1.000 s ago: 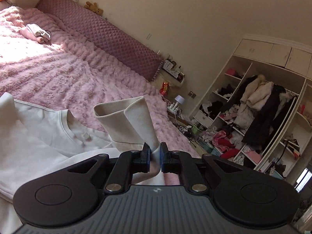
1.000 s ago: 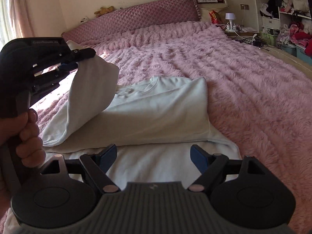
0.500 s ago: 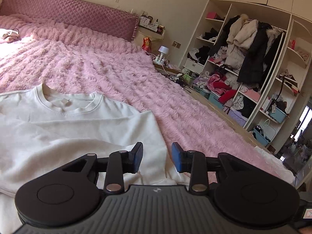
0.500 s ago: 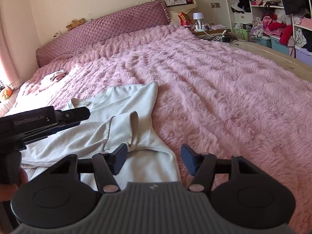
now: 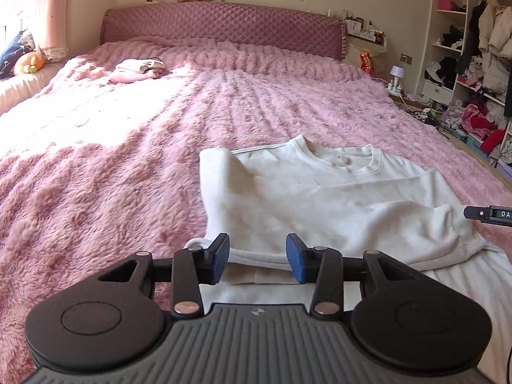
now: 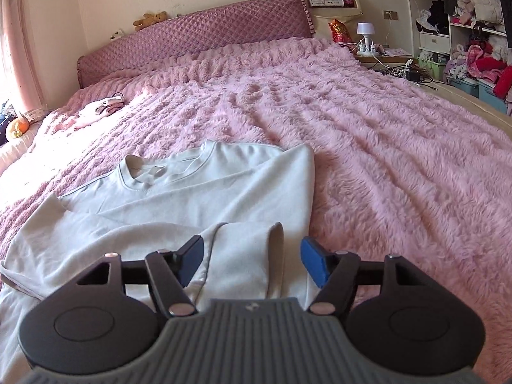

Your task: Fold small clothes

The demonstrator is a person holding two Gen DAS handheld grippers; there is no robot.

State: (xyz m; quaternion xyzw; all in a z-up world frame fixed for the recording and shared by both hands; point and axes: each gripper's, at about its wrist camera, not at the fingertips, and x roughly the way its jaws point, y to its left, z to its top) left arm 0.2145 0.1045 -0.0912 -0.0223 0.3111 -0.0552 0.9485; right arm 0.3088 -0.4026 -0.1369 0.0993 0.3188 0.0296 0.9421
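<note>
Two folded garments (image 5: 137, 68) lie far off — sweatshirt (image 5: 336, 204) near both grippers' parted jaws.

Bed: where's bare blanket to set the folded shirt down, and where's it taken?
Free: the wide stretch of pink blanket right of the white sweatshirt, out to the bed edge; also the band between the sweatshirt's collar and the headboard. Taken: the far left by the folded clothes pile, and the near centre under the sweatshirt. Left gripper and right gripper hover open there.

Sweatshirt (image 5: 336, 204): soft matt white cloth. Bed cover (image 5: 128, 147): shaggy pink plush. Headboard (image 5: 224, 25): quilted fabric. Left tool (image 5: 257, 259): matt black plastic.
</note>
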